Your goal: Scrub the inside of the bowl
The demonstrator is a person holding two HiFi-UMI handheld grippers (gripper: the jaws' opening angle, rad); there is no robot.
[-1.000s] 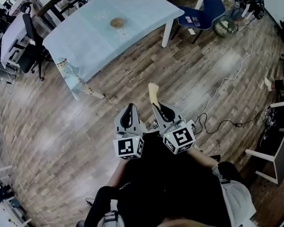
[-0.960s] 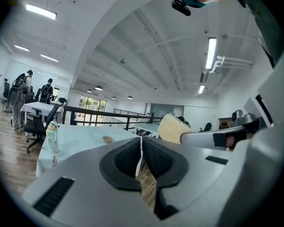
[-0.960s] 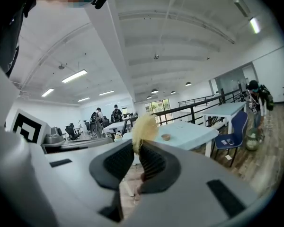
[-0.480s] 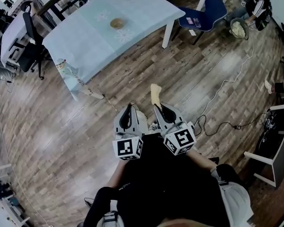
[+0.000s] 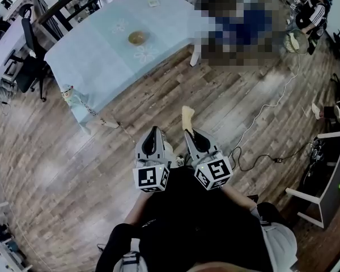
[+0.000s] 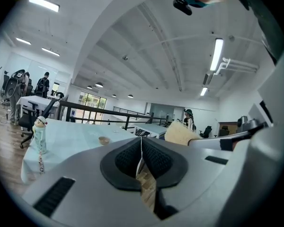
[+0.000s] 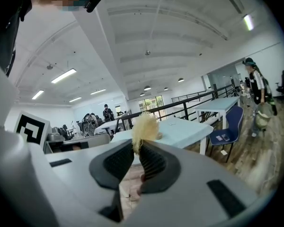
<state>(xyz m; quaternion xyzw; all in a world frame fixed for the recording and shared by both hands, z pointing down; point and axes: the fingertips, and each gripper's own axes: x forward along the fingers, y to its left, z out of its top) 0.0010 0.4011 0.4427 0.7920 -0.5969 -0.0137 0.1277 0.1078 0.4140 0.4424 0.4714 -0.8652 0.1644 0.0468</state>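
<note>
1. The bowl (image 5: 137, 37) sat in the upper left of the head view, on the pale blue worktop (image 5: 96, 61). It was well apart from both grippers, so getting up to the worktop looked like the step in hand.
2. The left gripper (image 5: 153, 143), low in the centre, had its jaws pressed together with nothing between them. It would likely do best to part them in good time, ready to steady the bowl's rim.
3. Just to its right, the right gripper (image 5: 194, 141) was clamped on a yellowish scrubber (image 5: 186, 117) that stuck out forward. A firm hold and an entry from above (not from the side) should suit the scrubbing.
4. The bowl's inside was too small to judge for dirt or water. The scrubber's lower end was hidden between the jaws.
</note>
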